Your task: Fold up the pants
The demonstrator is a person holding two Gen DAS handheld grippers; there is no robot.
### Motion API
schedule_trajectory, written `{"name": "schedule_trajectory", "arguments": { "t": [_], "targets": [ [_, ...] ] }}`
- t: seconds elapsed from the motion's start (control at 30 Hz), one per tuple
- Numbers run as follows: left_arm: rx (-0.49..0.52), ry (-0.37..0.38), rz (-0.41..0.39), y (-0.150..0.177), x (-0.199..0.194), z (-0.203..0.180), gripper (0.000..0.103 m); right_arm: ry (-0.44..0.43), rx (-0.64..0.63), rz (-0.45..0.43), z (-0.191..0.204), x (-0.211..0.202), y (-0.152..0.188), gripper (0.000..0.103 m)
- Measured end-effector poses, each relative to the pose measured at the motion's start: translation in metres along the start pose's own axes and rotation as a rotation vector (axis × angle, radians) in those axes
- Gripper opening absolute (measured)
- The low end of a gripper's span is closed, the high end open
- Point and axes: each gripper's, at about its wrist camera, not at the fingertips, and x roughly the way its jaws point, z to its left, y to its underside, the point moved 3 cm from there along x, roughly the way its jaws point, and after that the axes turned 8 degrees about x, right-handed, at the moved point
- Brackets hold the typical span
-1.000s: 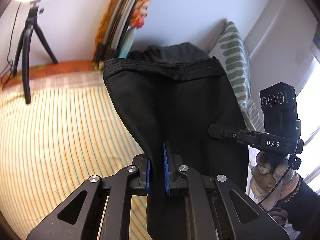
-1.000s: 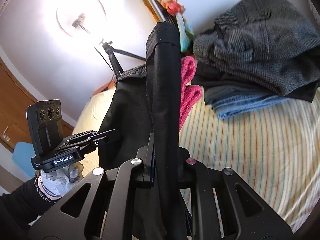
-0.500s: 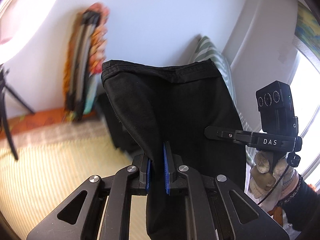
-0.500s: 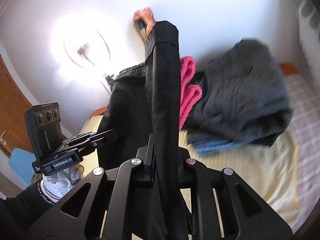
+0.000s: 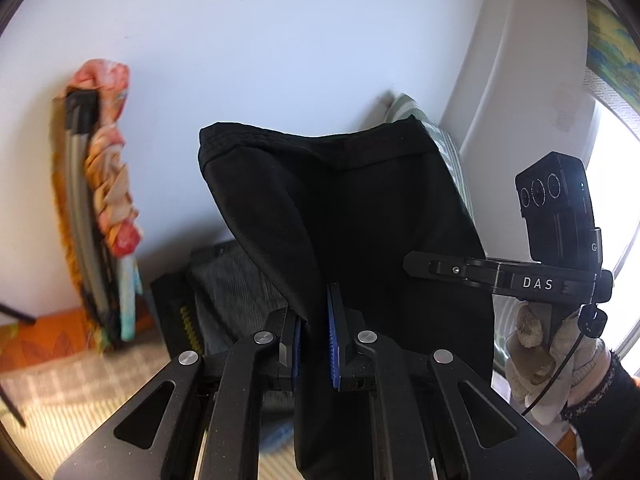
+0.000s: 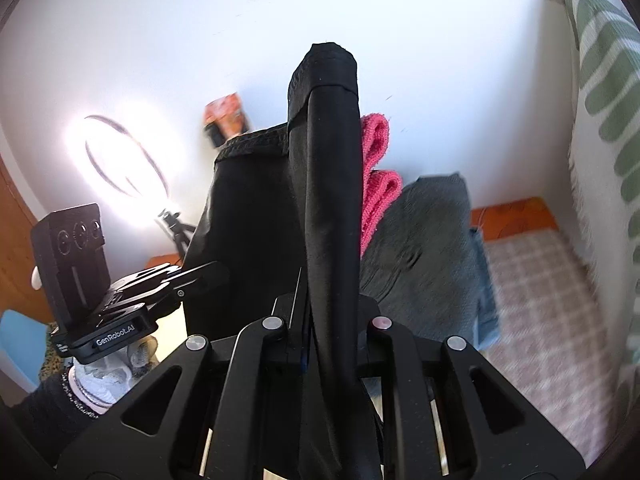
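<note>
Pants [image 5: 360, 220], black: raised off the bed, clamped in left gripper [image 5: 316, 344] and right gripper [image 6: 320, 332], jaws narrow on fabric. Waistband edge at 12 o'clock; bare wall [image 5: 280, 40] beyond.

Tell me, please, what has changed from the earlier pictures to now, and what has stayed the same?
Both tongs have lifted the black pants higher: the striped bed, which filled the left wrist view earlier, has sunk to the bottom edge, and plain wall now stands behind the cloth. Nothing was let go or newly taken. The left tongs and the right tongs stay clamped on the fabric, and the pile of folded clothes has not moved.
</note>
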Motion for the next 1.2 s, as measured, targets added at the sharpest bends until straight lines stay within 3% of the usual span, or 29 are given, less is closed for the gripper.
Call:
{"name": "schedule_trajectory", "arguments": {
  "t": [0.2,0.43,0.63,0.7,0.77,0.83,0.97,1.2],
  "targets": [
    [0.017,-0.048,0.016,-0.02,0.037,0.012,0.009,0.002,0.005,0.0,-0.029,0.031,-0.028,0.014],
    [0.021,-0.113,0.078,-0.012,0.077,0.03,0.009,0.028,0.02,0.04,-0.057,0.078,-0.035,0.015],
    [0.008,-0.16,0.133,0.006,0.09,0.04,0.014,0.196,0.027,0.062,-0.076,0.106,-0.029,0.028],
    [0.006,-0.168,0.125,0.008,0.088,0.039,0.014,0.26,0.009,0.032,-0.075,0.103,-0.029,0.038],
    [0.003,-0.178,0.123,0.007,0.083,0.041,0.014,0.315,-0.004,-0.023,-0.072,0.094,-0.031,0.062],
    [-0.001,-0.185,0.106,0.008,0.078,0.043,0.015,0.348,-0.009,-0.071,-0.07,0.084,-0.033,0.07],
    [0.04,-0.166,0.065,0.005,0.072,0.03,0.015,0.284,-0.041,-0.166,-0.054,0.061,-0.035,0.07],
    [0.104,-0.115,0.101,0.02,0.072,-0.002,0.015,0.269,-0.058,-0.147,-0.042,0.063,-0.018,0.07]
  ]
}}
